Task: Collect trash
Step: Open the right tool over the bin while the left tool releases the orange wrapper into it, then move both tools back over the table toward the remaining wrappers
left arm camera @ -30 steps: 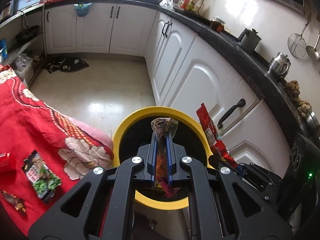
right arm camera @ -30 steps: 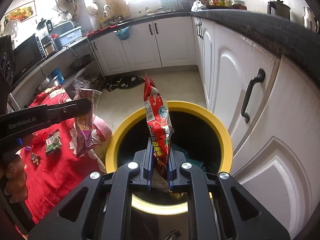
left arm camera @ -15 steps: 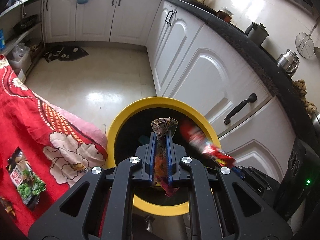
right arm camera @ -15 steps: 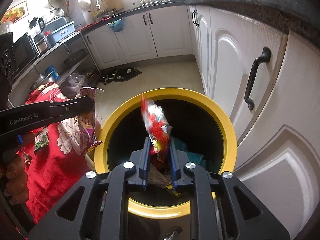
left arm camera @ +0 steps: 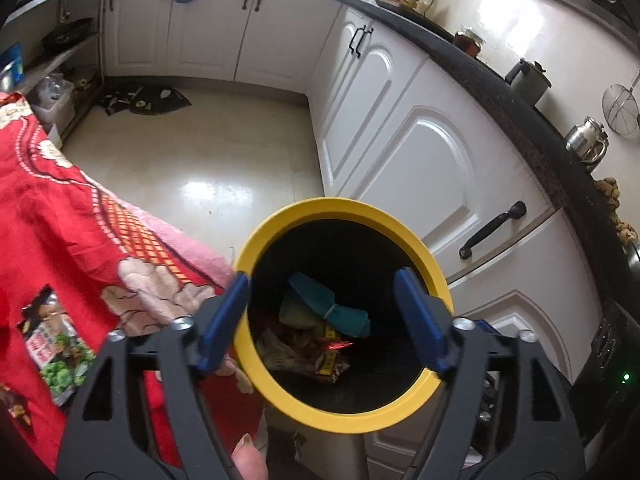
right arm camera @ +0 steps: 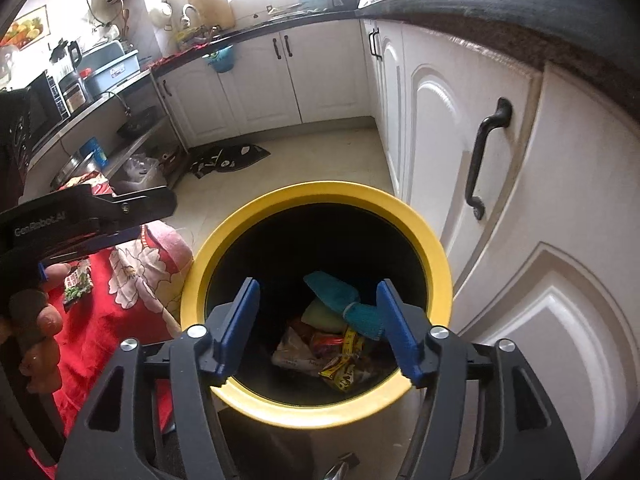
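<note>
A yellow-rimmed bin (left arm camera: 344, 206) (right arm camera: 320, 190) stands on the floor by the white cabinets. My left gripper (left arm camera: 322, 280) hangs over its mouth, jaws opening, with nothing between the blue pads. My right gripper (right arm camera: 318, 285) is also above the bin, jaws opening and empty. Crumpled wrappers (left arm camera: 304, 352) (right arm camera: 320, 348) and a teal bundle (left arm camera: 332, 312) (right arm camera: 340, 296) lie at the bottom. A green snack packet (left arm camera: 56, 348) (right arm camera: 78, 284) rests on the red floral cloth (left arm camera: 60, 220) (right arm camera: 120, 300) to the left. The left tool's black frame (right arm camera: 80, 216) shows in the right wrist view.
White cabinet doors with a black handle (left arm camera: 492, 230) (right arm camera: 486, 156) stand close on the bin's right. A dark mat (left arm camera: 148, 100) lies on the pale floor farther off. A person's hand (right arm camera: 36, 320) holds the left tool. Another wrapper (left arm camera: 12, 404) sits at the cloth's near edge.
Both grippers opened. The brownish wrapper left the left jaws and the red packet left the right jaws; both dropped into the bin. The left gripper sank slightly.
</note>
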### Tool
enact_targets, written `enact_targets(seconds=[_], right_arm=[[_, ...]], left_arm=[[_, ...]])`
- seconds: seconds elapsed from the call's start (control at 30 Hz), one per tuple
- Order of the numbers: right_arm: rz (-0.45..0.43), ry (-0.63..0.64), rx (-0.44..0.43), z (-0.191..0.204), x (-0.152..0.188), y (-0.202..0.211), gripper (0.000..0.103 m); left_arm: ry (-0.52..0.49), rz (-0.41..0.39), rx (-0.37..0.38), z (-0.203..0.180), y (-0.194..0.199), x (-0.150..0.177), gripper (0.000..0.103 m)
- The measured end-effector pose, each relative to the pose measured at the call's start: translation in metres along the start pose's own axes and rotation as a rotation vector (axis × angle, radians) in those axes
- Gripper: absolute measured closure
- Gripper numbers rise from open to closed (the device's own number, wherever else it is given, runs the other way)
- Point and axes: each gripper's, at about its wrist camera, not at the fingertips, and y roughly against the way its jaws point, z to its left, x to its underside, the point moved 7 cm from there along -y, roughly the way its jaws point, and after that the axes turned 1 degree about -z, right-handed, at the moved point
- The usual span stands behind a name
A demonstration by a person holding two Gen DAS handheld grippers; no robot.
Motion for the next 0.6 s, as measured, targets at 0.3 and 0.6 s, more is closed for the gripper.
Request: enact_targets(seconds=[0.3, 0.6], right_arm=[[-0.074, 0.017, 0.014, 0.011, -0.008, 0.031, 0.028], [-0.125, 0.045, 0.003, 0.029, -0.015, 0.054, 0.025]], left_arm=[[0.008, -0.066, -0.040, 0.013, 0.037, 0.000, 0.011], [0.052, -0.106, -0.043, 0.029, 0.069, 0.005, 0.011]])
